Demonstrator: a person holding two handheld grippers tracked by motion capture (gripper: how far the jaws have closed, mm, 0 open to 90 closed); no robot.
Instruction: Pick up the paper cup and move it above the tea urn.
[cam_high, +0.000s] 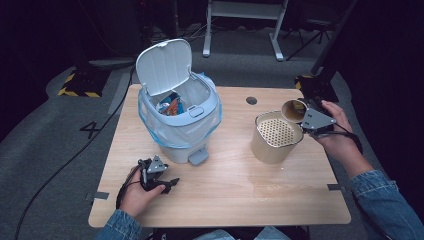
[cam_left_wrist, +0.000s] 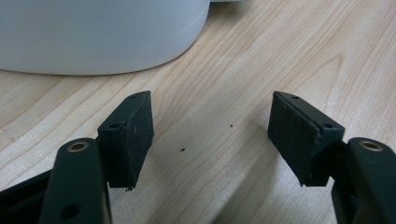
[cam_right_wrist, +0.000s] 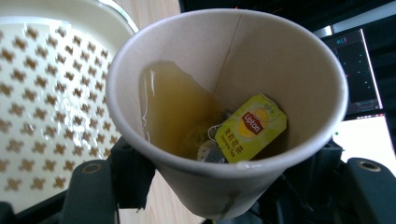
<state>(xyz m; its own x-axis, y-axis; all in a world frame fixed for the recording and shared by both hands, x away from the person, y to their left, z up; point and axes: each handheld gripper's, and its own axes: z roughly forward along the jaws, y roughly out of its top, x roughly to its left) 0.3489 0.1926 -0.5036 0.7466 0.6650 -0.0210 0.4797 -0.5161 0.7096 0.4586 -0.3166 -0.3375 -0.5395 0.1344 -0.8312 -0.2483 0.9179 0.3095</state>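
your right gripper (cam_right_wrist: 205, 196) pinches a thin paper cup (cam_right_wrist: 224, 102), tilted toward the perforated cream strainer bin (cam_high: 274, 137) at centre right of the high view. squeeze harder and the soft wall buckles; tip fast and tea splashes the wooden table (cam_high: 235, 185), or the tea bag (cam_right_wrist: 250, 128) drops out. your left gripper (cam_left_wrist: 210, 135) rests spread, empty, lower left by the glossy plastic trash can (cam_high: 177, 117).
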